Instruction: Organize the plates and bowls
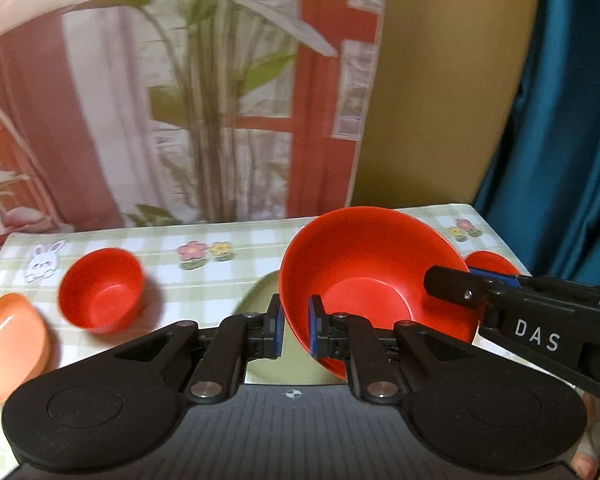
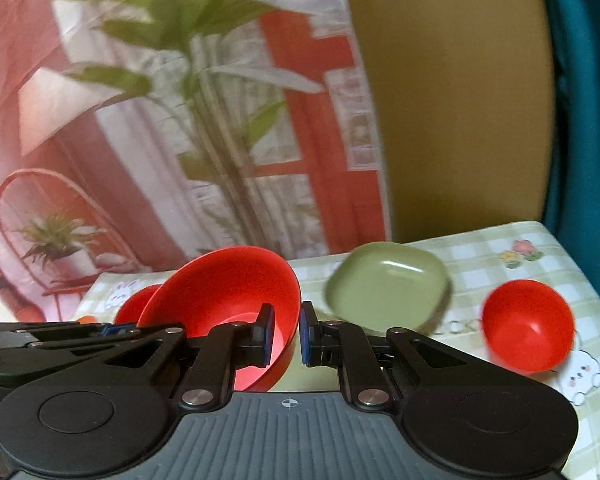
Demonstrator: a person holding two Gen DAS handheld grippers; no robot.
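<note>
A large red bowl (image 1: 376, 276) is held tilted above the table by both grippers. My left gripper (image 1: 295, 330) is shut on its near left rim. My right gripper (image 2: 286, 330) is shut on its right rim (image 2: 292, 312) and reaches in from the right in the left wrist view (image 1: 468, 280). A green square plate (image 2: 386, 290) lies on the table beyond the bowl; part of it shows under the bowl (image 1: 262, 292). A small red bowl (image 1: 102, 286) stands at the left, another (image 2: 528, 326) at the right. An orange plate (image 1: 8, 344) lies at the far left.
The table has a green checked cloth (image 1: 228, 276) with flower and rabbit stickers. A printed backdrop (image 1: 180, 100) with plants hangs behind it. A teal curtain (image 1: 560, 120) hangs at the right. The table's right edge (image 2: 580, 264) is close to the right small bowl.
</note>
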